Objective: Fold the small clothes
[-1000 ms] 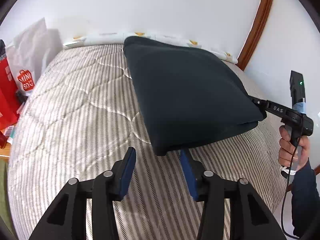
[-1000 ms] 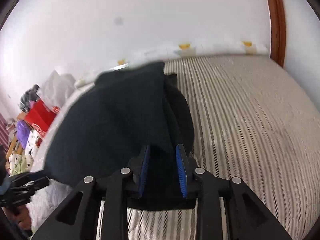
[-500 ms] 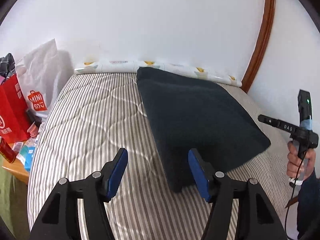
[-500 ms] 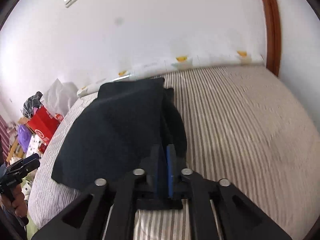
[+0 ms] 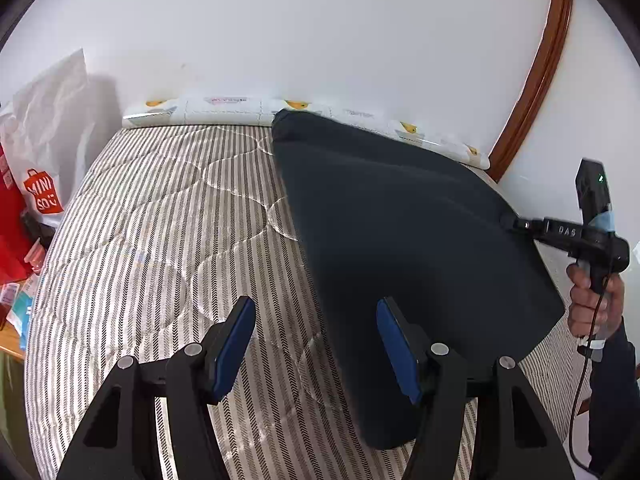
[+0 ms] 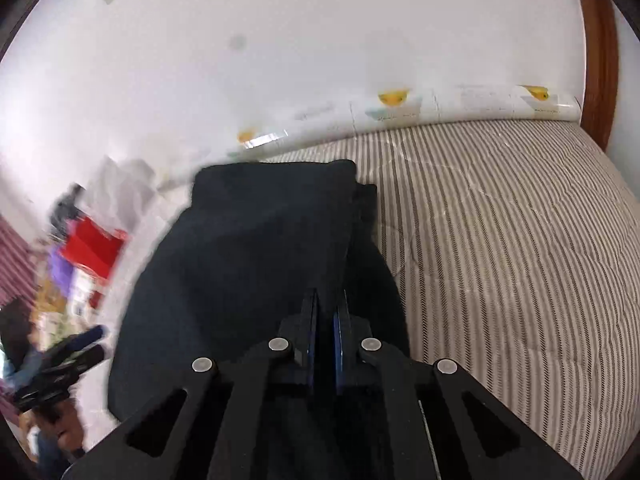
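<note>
A dark navy garment (image 5: 400, 240) lies folded flat on the right half of a striped mattress (image 5: 160, 240). My left gripper (image 5: 316, 344) stands open above its near left edge. The right blue pad hangs over the cloth, the left one over bare mattress, and neither presses on it. My right gripper (image 6: 326, 320) is shut, with the edge of the garment's (image 6: 260, 260) top layer running in between its pads. From the left wrist view its tip (image 5: 508, 222) sits on the garment's right edge, held by a hand (image 5: 592, 296).
A white wall and a row of printed white packs (image 5: 224, 110) border the mattress at the far side. A white shopping bag (image 5: 44, 196) and red bags stand off its left edge. A wooden door frame (image 5: 536, 72) rises at the right. The mattress (image 6: 500, 240) lies bare right of the garment.
The garment, held up a second ago, now lies flat. My left gripper opened wider and drew back from its near corner. My right gripper let go, then shut again at the right edge.
</note>
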Tool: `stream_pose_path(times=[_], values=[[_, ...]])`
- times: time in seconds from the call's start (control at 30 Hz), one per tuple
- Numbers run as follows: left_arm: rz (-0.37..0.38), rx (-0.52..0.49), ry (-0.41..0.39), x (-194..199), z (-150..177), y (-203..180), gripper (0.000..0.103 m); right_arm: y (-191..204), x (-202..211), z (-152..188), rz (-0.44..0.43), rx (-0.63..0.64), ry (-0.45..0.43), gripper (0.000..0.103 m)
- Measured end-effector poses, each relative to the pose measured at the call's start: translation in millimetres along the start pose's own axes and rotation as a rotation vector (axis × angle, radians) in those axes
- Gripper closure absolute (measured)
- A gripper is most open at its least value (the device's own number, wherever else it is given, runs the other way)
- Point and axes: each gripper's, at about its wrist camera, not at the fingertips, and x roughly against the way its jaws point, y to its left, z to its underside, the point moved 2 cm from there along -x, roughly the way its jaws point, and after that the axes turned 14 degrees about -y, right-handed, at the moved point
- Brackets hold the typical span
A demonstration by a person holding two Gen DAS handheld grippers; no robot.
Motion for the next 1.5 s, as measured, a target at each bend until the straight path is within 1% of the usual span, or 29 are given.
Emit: stream_pose_path(times=[0.03, 0.1, 0.13, 0.2, 0.27, 0.33, 0.37, 0.43, 0.53, 0.6, 0.63, 0.67, 0.7, 0.73, 0.77, 0.8, 0.83, 0.9, 0.93, 0.97, 1.0, 1.07, 1.1, 1.2, 1.3, 1.33, 1.4, 1.47, 1.5], values=[[0.006, 0.003, 0.001, -2, 0, 1, 0.042, -2, -9, 8, 0.030, 0.024, 0.028, 0.096], [0.001, 0.003, 0.005, -7, -2, 2, 0.042, 1, -20, 15, 0.059, 0.083, 0.068, 0.094], [-0.003, 0.004, 0.006, -8, -3, 3, 0.042, 5, -19, 13, 0.079, 0.113, 0.056, 0.091], [-0.002, 0.003, 0.000, -7, -5, 5, 0.042, 7, -10, 4, 0.089, 0.124, 0.013, 0.083], [-0.016, 0.000, 0.000, -8, -7, 7, 0.042, 10, -11, -5, 0.085, 0.122, 0.004, 0.067], [-0.025, 0.002, 0.005, -11, -10, 8, 0.042, 12, -23, -17, 0.080, 0.120, 0.007, 0.063], [-0.026, 0.005, 0.004, -12, -10, 8, 0.042, 13, -31, -23, 0.085, 0.118, 0.012, 0.063], [-0.030, 0.010, 0.001, -13, -12, 9, 0.042, 11, -47, -33, 0.082, 0.090, 0.018, 0.063], [-0.024, 0.027, 0.001, -15, -12, 8, 0.042, 4, -76, -48, 0.081, -0.001, 0.020, 0.063], [-0.003, 0.040, 0.026, -23, -11, 4, 0.042, 3, -90, -52, 0.080, -0.029, 0.029, 0.063], [-0.002, 0.036, 0.027, -25, -11, 3, 0.042, 5, -100, -53, 0.086, -0.037, 0.038, 0.066], [-0.006, 0.031, 0.025, -26, -11, 1, 0.042, 6, -103, -54, 0.089, -0.035, 0.034, 0.076], [-0.011, 0.023, 0.025, -28, -11, -1, 0.042, 10, -105, -56, 0.091, -0.014, 0.024, 0.084], [-0.016, 0.015, 0.030, -29, -11, -2, 0.042, 15, -101, -60, 0.081, 0.039, -0.001, 0.093], [-0.015, 0.012, 0.031, -29, -12, -2, 0.042, 15, -91, -66, 0.060, 0.067, -0.055, 0.095], [-0.012, 0.013, 0.030, -28, -12, -3, 0.042, 14, -85, -70, 0.054, 0.065, -0.088, 0.095], [-0.007, 0.015, 0.030, -28, -13, -3, 0.041, 9, -83, -72, 0.057, 0.045, -0.096, 0.095], [-0.011, 0.015, 0.035, -30, -13, -4, 0.040, 3, -98, -68, 0.081, 0.041, -0.019, 0.095], [-0.014, 0.019, 0.037, -31, -13, -4, 0.040, 1, -102, -66, 0.092, 0.049, 0.004, 0.093], [-0.017, 0.022, 0.037, -30, -13, -4, 0.040, -1, -102, -63, 0.100, 0.057, 0.016, 0.088], [-0.019, 0.023, 0.035, -27, -13, -4, 0.040, -4, -95, -62, 0.100, 0.058, 0.009, 0.085], [-0.008, 0.020, 0.029, -23, -11, -5, 0.040, -11, -70, -56, 0.097, 0.033, -0.035, 0.069], [-0.004, 0.019, 0.029, -21, -9, -5, 0.040, -13, -62, -52, 0.093, 0.017, -0.037, 0.068], [0.007, 0.025, 0.026, -15, -3, -4, 0.040, -22, -28, -27, 0.042, -0.042, -0.014, 0.067], [0.025, 0.028, 0.016, -6, 1, -5, 0.040, -24, -2, 1, 0.030, -0.049, -0.008, 0.066], [0.033, 0.031, 0.011, -3, 3, -6, 0.040, -26, 6, 11, 0.025, -0.061, -0.005, 0.063], [0.058, 0.035, 0.013, 1, 6, -9, 0.040, -29, 13, 26, 0.021, -0.085, -0.003, 0.062], [0.068, 0.040, 0.018, 3, 10, -13, 0.040, -31, 12, 39, -0.006, -0.130, 0.000, 0.062], [0.065, 0.045, 0.019, 2, 11, -16, 0.040, -31, 9, 43, -0.024, -0.156, 0.001, 0.064]])
